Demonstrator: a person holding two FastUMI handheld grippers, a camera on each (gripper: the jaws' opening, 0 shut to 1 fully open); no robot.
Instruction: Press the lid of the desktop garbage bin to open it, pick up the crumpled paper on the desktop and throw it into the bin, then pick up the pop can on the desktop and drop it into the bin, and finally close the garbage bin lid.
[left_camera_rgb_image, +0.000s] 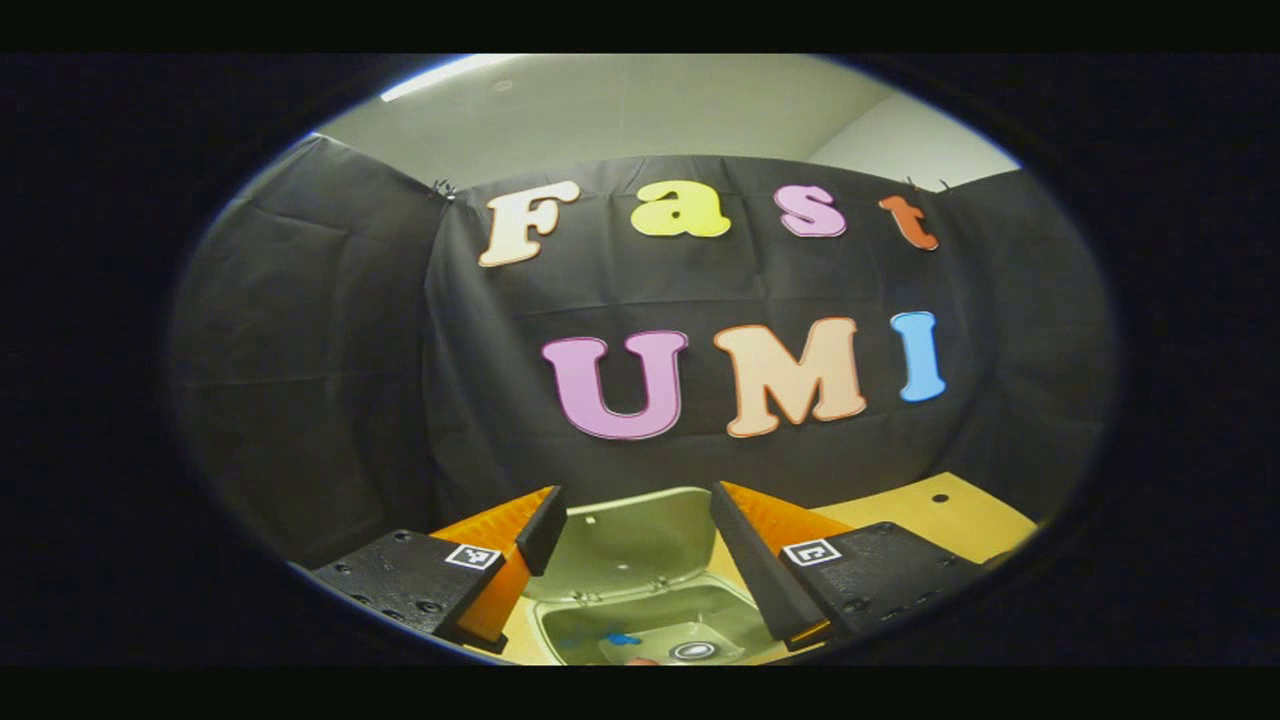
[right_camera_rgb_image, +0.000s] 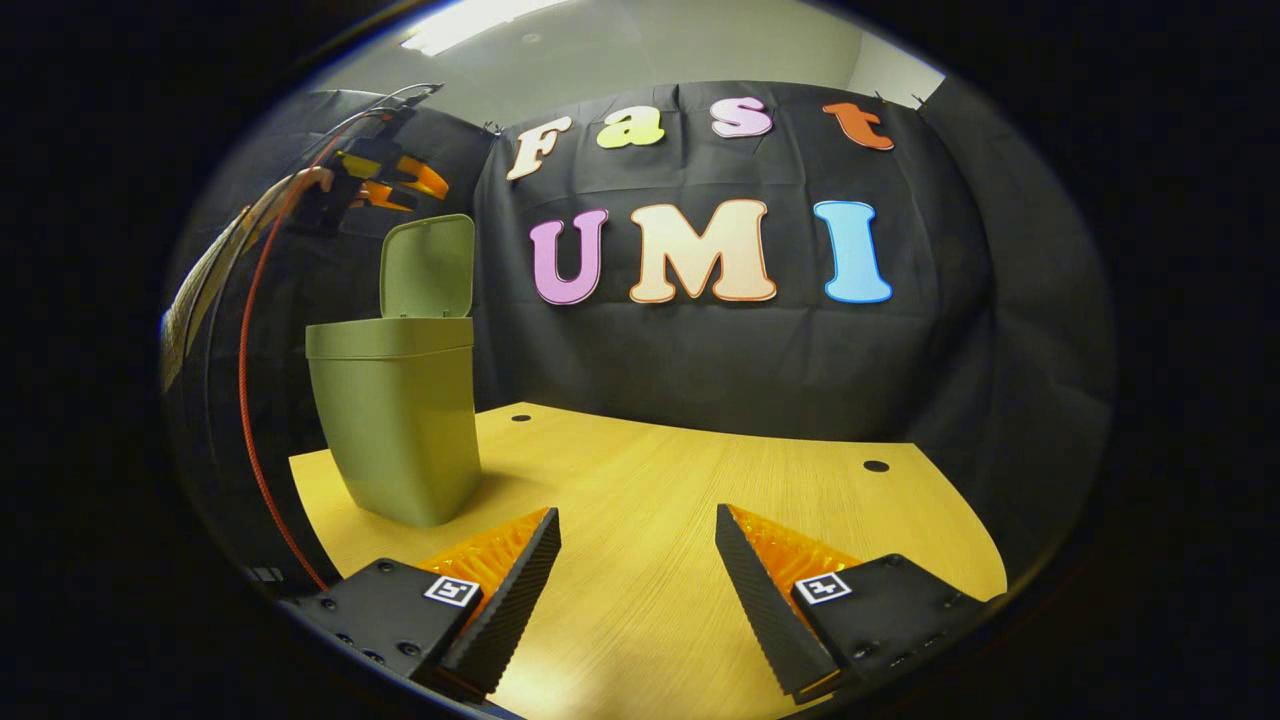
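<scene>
Both open & empty: left gripper held over bin, lid up, can inside, prob. to shut lid; right gripper parked low over desk.

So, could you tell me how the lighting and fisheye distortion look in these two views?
Left gripper view: dim, the open garbage bin shaded between the fingers, the wall bowed. Right gripper view: brighter, a ceiling light glaring at top, the table edge curved, the bin casting a soft shadow.
</scene>
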